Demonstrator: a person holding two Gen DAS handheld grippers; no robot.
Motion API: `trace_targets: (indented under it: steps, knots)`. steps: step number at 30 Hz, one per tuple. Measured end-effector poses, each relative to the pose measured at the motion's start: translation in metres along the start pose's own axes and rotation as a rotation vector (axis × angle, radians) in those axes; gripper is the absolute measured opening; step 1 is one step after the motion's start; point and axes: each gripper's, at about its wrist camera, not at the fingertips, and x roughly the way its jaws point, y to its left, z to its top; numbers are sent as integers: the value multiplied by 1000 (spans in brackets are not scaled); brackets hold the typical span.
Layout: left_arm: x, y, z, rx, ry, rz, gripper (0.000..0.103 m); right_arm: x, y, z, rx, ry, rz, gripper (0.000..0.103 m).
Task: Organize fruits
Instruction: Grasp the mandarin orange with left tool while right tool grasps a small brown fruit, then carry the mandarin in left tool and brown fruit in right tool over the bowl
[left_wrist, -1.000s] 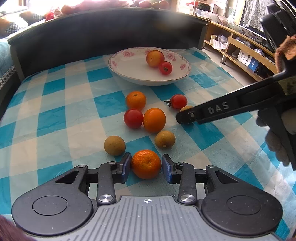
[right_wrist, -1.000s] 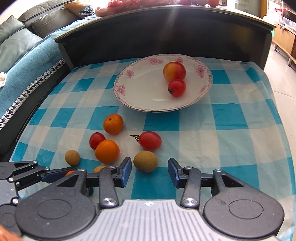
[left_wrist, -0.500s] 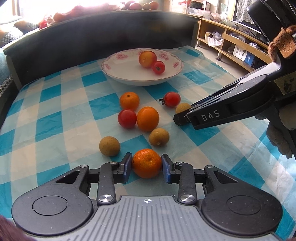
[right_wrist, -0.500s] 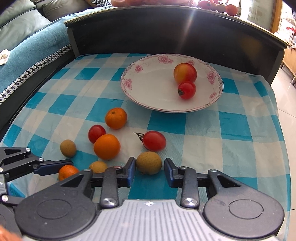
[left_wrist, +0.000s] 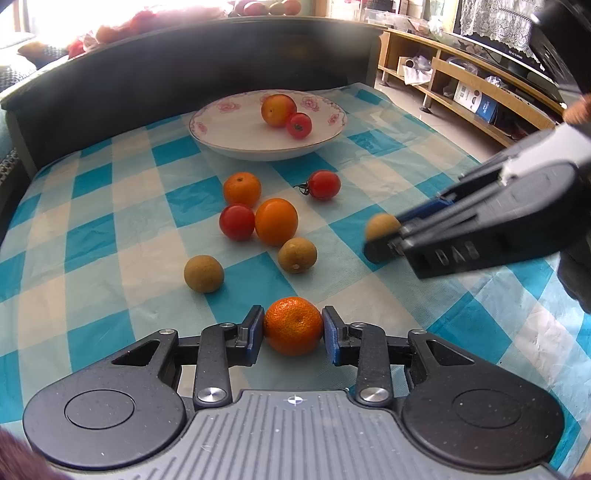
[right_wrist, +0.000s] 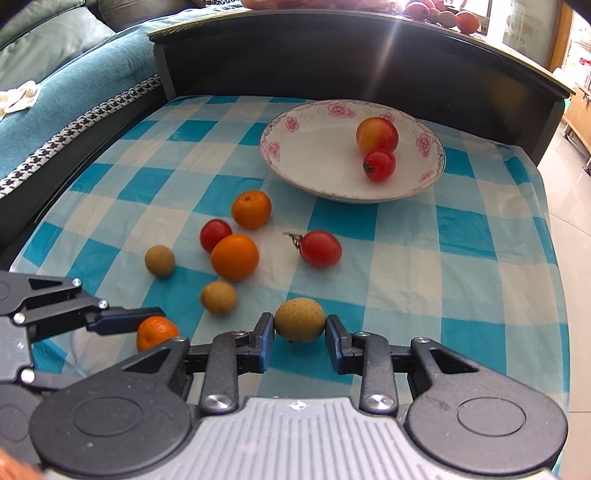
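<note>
loose oranges (left_wrist: 276, 221), tomatoes (left_wrist: 236, 222), brown fruits (left_wrist: 204, 273) lie before the plate (left_wrist: 236, 129).

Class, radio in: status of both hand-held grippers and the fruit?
Left hand-held gripper shut on mandarin. Right hand-held gripper shut on longan. Plate ahead, loose fruit between.

Between the grippers and the plate (right_wrist: 430, 173) a loose cluster of oranges (right_wrist: 235, 257), tomatoes (right_wrist: 320, 248) and brown fruits (right_wrist: 218, 297) blocks the middle of the checked cloth (right_wrist: 461, 258). Its right side lies bare up to the plate (a dark headboard (right_wrist: 369, 62) walls the far edge).
</note>
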Motion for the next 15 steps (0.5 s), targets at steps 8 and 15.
trace_targets:
  steps: [8, 15]
  knots:
    - [0, -1, -4, 18, -20, 14, 48, -5, 5, -16, -28, 37, -13, 34]
    - [-2, -3, -6, 23, -29, 34, 57, -4, 7, -18, -46, 45, -2, 42]
